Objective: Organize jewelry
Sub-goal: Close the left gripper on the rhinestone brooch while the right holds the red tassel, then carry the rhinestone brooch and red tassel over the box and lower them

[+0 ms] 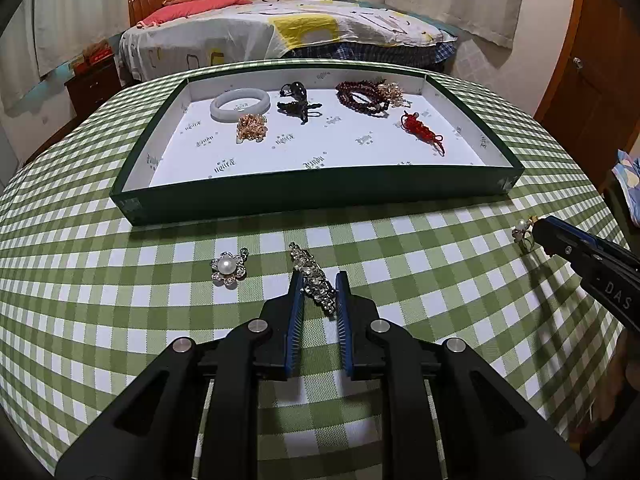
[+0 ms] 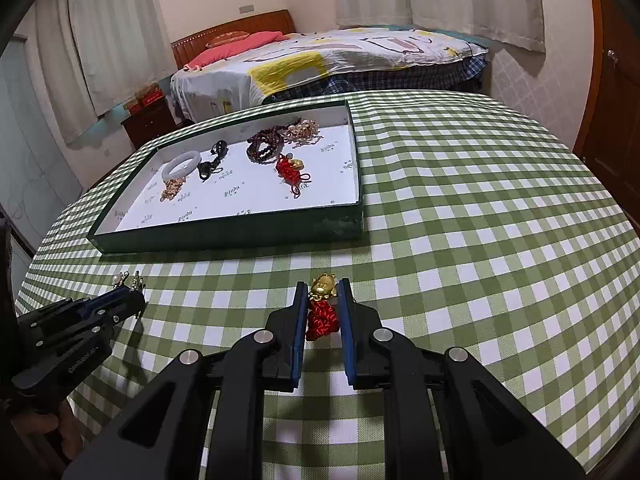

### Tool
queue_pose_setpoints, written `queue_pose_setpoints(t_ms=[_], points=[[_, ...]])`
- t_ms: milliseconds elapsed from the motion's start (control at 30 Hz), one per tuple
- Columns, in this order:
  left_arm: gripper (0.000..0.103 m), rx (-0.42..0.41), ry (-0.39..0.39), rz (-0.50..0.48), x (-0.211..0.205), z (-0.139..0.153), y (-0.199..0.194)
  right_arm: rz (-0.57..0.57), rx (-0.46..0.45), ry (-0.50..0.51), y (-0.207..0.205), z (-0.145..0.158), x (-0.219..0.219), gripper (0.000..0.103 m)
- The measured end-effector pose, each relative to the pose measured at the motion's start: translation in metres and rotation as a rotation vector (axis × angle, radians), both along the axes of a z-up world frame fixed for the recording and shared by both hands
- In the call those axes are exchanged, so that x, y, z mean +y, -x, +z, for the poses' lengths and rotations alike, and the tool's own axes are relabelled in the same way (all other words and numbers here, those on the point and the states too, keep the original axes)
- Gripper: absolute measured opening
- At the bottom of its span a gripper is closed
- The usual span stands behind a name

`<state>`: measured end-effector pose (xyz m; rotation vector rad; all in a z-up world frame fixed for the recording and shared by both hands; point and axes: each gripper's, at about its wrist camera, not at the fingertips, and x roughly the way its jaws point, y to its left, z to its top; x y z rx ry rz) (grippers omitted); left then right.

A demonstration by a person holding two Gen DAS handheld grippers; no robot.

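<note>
Jewelry is lying partly in the tray (image 1: 132, 200) and partly on the checked tablecloth (image 1: 440, 280) in front of the tray's near wall. We are holding our left gripper (image 1: 319, 280) low over the cloth near the table's front edge, its jaws narrowly parted on either side of a long rhinestone brooch (image 1: 314, 276); the blue pads (image 1: 295, 304) are flanking it closely, but we cannot tell whether they are pressing on it. A pearl flower brooch (image 1: 228, 268) is resting on the cloth just beside it, toward the left edge. Our right gripper (image 2: 323, 288) is likewise standing narrowly apart around a gold charm on a red knotted cord (image 2: 322, 308), the gold figure sitting between the fingertips and the red knot lying further back between the pads (image 2: 347, 320); whether they are squeezing it we cannot tell. In the left wrist view, a pearl ring (image 1: 523, 230) is sitting at the tip of the right gripper near the table's right edge. Inside the tray, along its far wall, a pale jade bangle (image 1: 240, 105) is lying toward the far left corner with a gold chain cluster (image 1: 251, 128) touching its near side, a black pendant (image 1: 298, 104) is sitting mid-tray, dark red bead bracelets (image 1: 360, 98) are heaped toward the far right corner, and a red knotted charm (image 1: 422, 132) is lying just in front of them.
</note>
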<state>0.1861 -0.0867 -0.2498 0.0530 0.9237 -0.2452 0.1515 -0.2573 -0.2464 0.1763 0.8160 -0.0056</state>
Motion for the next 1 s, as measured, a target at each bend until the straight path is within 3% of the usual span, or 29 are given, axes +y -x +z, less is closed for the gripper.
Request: queue_pose_setpoints(t_ms=[567,1000], points=[[0.016,-0.031,0.017,-0.012,0.002,0.013,0.005,0.012,-0.012,0.015,0.001,0.003,0.005,0.016],[0.016,-0.086,0.055,-0.026,0.006,0.040,0.011,0.038,-0.049,0.029,0.004,0.018,0.014,0.016]])
